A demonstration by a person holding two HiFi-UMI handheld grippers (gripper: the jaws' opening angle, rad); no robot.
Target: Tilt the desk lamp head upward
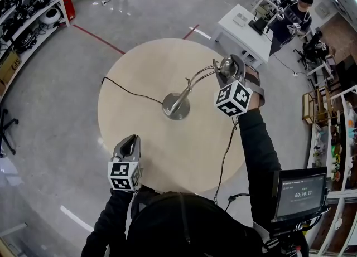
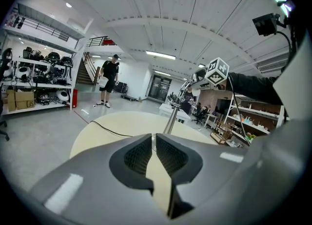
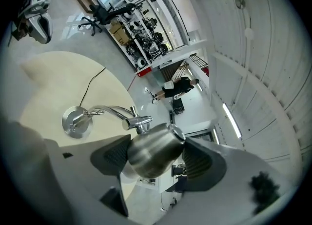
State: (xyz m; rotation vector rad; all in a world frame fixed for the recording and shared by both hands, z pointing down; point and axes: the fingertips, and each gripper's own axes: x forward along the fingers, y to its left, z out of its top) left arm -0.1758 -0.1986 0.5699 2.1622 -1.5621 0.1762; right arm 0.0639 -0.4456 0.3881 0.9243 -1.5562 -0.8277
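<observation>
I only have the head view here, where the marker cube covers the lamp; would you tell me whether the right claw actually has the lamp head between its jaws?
Observer: Yes. In the right gripper view the right claw has one jaw pressed against each side of the steel lamp head.
Operator: Thank you. Is the left claw carrying anything?
Observer: No. The left gripper view shows the left claw with its jaws together and nothing between them, pointing toward the lamp stem.
</observation>
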